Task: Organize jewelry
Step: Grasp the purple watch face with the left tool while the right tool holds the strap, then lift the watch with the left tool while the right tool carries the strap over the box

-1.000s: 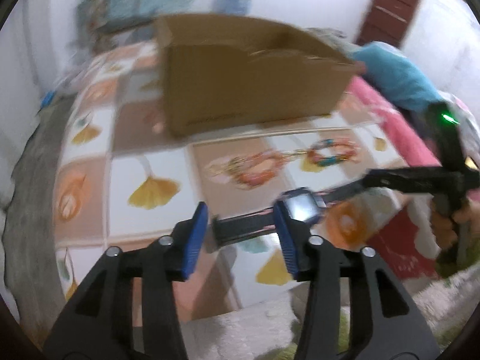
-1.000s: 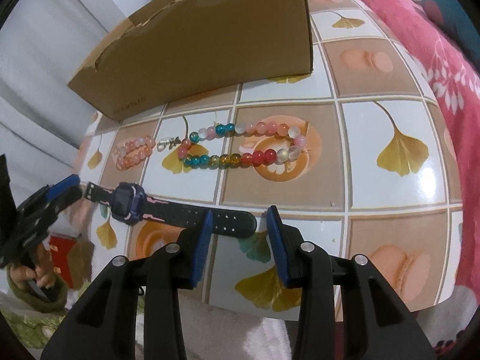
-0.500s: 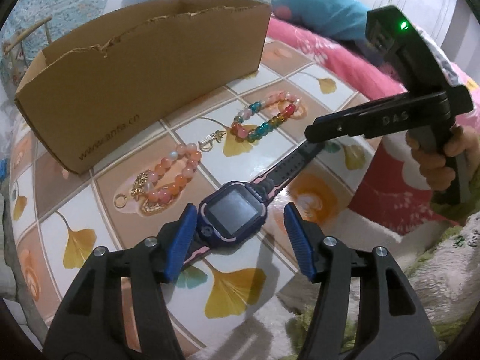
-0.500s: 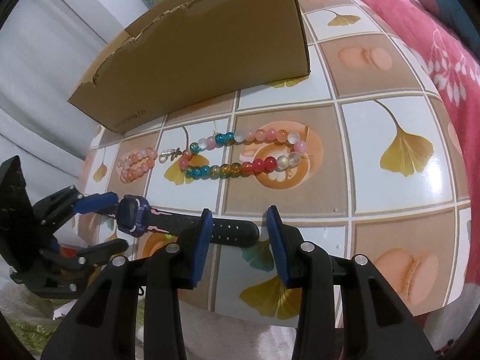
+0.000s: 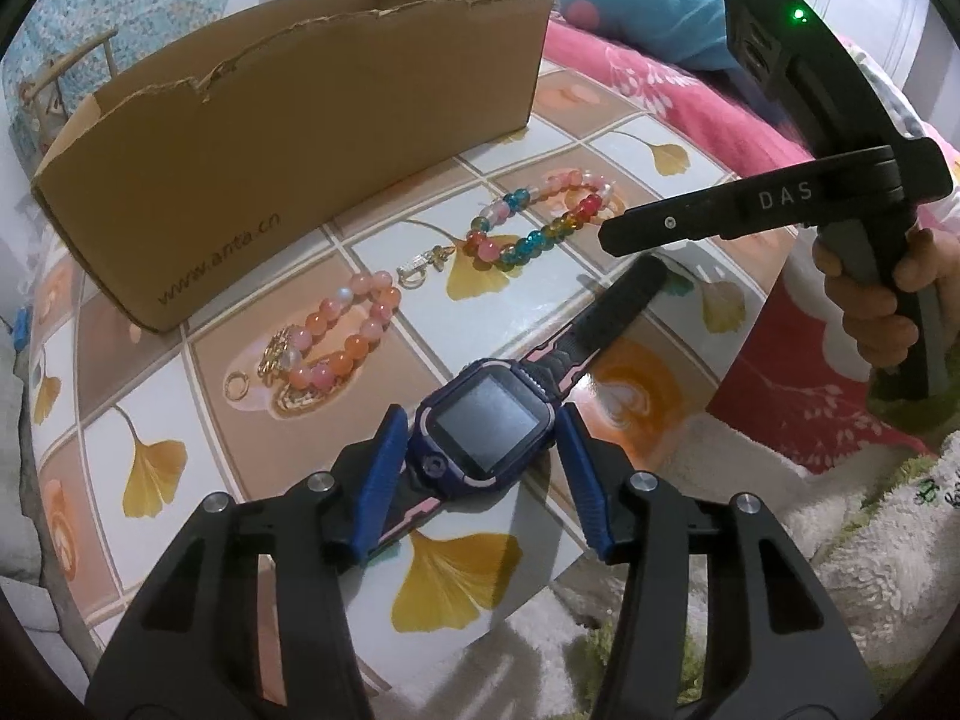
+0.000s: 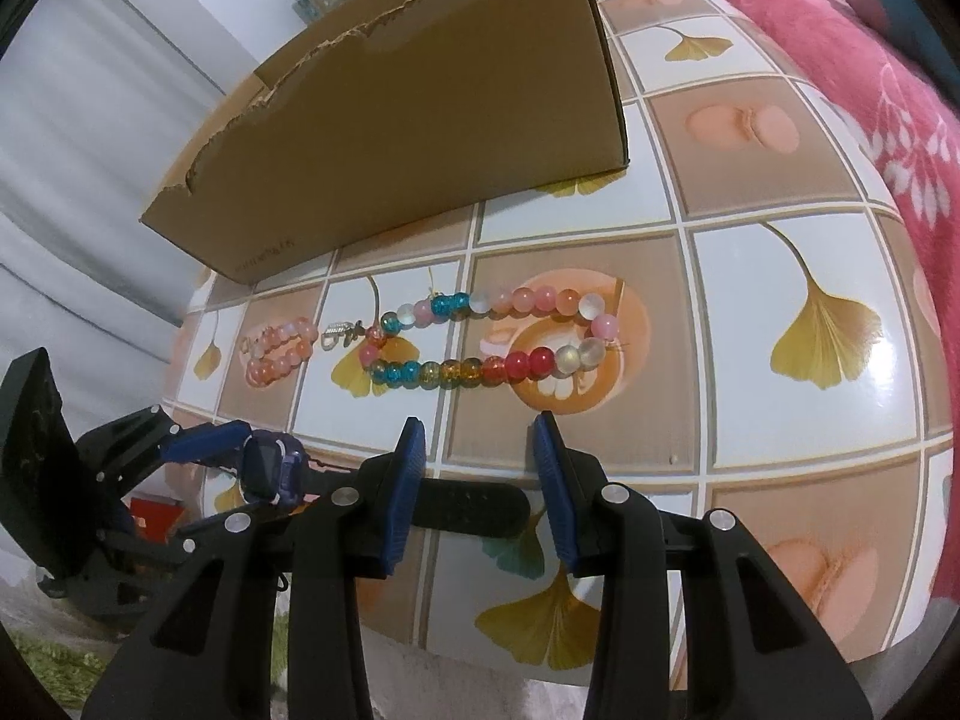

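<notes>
Since half a second ago the left gripper [image 5: 477, 453] has closed in around the watch [image 5: 489, 414]: jaws now narrow, blue pads bracketing the purple case, left pad touching or nearly so, a thin gap on the right — grip not yet firm. Watch lies flat on the tiled surface [image 5: 150, 468], near its front edge, strap running right toward the right gripper [image 6: 477, 480]. Left of centre, the pink bead bracelet [image 5: 345, 339] with gold chain sits unmoved near the cardboard box [image 5: 288, 138]; box stands open-topped behind the jewelry. Further right, the multicoloured bead strand [image 6: 492, 333] lies in a loop, apart from the watch. Right gripper holds the same spot as before, jaws wide, pads straddling the black strap end [image 6: 468, 507] without clear contact. Judgement: watch is the piece in hand; both tools are set to lift it, likely into the box. Risk: the strap dragging or case slipping if only one side bites.
</notes>
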